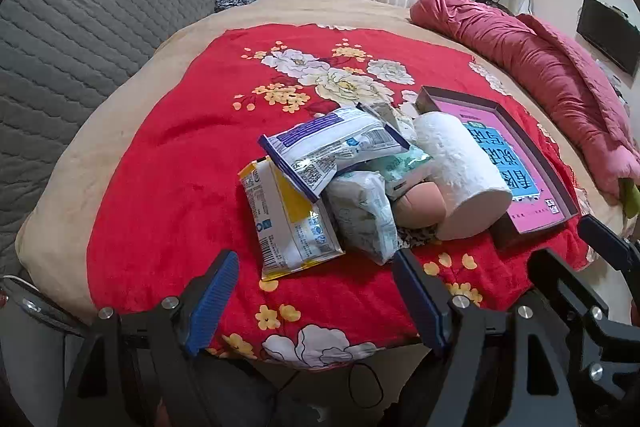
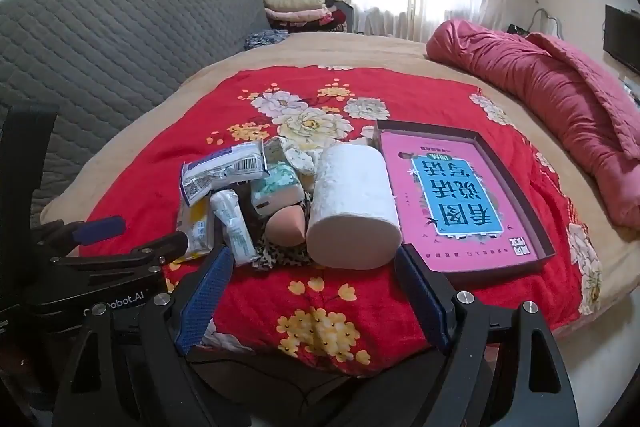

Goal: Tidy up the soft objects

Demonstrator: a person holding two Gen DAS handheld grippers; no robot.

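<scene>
Both grippers, left gripper [image 1: 316, 303] and right gripper [image 2: 312, 301], jaws spread, empty, short of tissue-pack pile [image 1: 320, 187], paper roll [image 2: 354, 203] beside shallow box [image 2: 516, 163].

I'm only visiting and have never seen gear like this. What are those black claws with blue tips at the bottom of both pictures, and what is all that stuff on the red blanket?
There is no robot here. A person holds a two-finger gripper in each hand, and each carries a wide-angle camera looking along its fingers. One picture comes from the left gripper, the other from the right gripper. Both are open and hold nothing.

On the red flowered blanket, spread on a bed, lies a pile of soft things: a white paper roll, several tissue packs such as the blue and white one, a peach-coloured sponge and a leopard-print cloth. Beside the roll lies a shallow box with a pink printed inside.
</scene>
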